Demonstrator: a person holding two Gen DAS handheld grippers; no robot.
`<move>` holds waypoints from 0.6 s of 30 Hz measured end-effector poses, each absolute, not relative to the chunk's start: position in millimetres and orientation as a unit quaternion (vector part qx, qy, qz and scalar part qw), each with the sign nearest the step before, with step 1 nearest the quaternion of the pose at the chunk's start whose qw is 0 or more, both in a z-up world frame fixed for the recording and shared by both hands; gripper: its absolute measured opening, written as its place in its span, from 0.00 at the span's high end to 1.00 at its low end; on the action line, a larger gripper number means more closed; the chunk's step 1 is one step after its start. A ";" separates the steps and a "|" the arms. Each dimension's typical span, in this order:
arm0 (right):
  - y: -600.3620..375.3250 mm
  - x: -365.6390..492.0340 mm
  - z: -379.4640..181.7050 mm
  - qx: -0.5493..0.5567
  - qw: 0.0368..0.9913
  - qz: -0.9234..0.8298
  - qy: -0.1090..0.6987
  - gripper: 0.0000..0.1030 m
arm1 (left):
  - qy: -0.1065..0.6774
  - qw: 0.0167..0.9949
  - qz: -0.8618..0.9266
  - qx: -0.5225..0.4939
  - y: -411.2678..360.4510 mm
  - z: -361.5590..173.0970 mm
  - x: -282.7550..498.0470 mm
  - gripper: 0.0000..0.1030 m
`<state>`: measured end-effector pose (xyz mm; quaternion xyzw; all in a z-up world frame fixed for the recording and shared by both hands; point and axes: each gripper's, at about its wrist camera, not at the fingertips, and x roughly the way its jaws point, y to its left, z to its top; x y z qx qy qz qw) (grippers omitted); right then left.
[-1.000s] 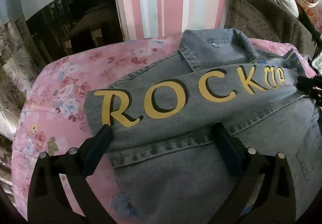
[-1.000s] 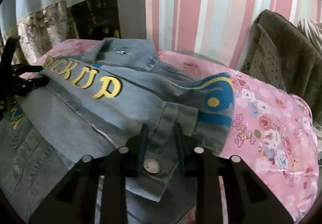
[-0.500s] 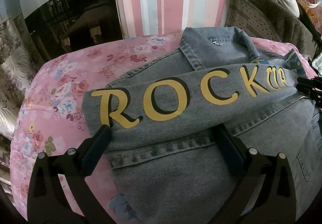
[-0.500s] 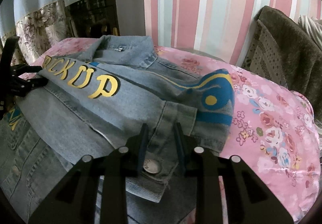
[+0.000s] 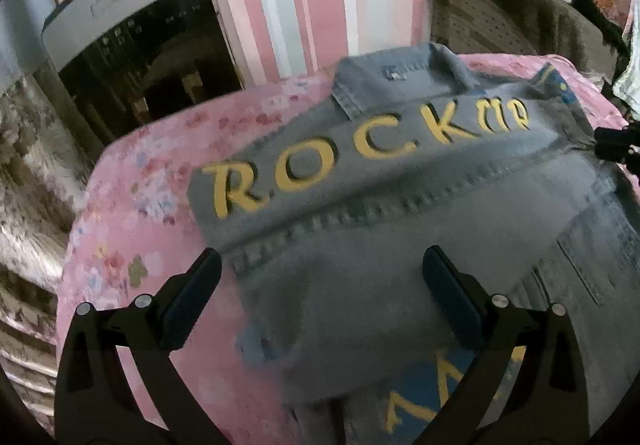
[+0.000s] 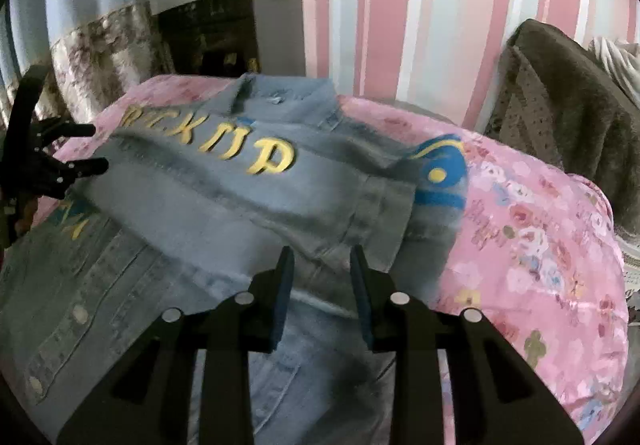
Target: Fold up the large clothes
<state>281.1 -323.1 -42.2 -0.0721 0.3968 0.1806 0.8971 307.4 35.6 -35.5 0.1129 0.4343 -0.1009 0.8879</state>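
Observation:
A denim jacket (image 5: 400, 253) lies front up on the pink floral bed cover (image 5: 132, 181). Its sleeve with yellow letters (image 5: 304, 173) is folded across the chest. My left gripper (image 5: 320, 285) hovers open and wide over the jacket's left side, holding nothing. In the right wrist view the sleeve's cuff (image 6: 384, 213) rests flat near the jacket's right edge. My right gripper (image 6: 320, 277) is just short of the cuff with its jaws opening a little, a narrow gap and nothing pinched between them. The left gripper (image 6: 64, 169) shows at that view's left edge.
A dark appliance with a grey top (image 5: 132, 29) stands behind the bed at the left, by a striped wall. A brown blanket (image 6: 568, 105) is heaped at the right. A floral curtain (image 5: 28, 181) hangs at the far left. The bed cover (image 6: 532, 245) is bare to the jacket's right.
The right gripper has let go of the buttoned cuff and drawn back and up. The left gripper, still open, has also pulled back, so the lettered sleeve sits farther away.

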 end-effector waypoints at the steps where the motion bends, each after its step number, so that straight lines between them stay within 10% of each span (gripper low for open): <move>1: -320.1 278.2 -44.6 -0.079 0.895 0.181 0.399 0.71 | 0.440 0.885 -0.103 0.111 36.3 -38.3 305.2 0.03; 18: -324.1 275.1 -55.9 -0.075 0.895 0.178 0.403 0.64 | 0.462 0.875 -0.112 0.092 39.5 -53.4 308.5 0.03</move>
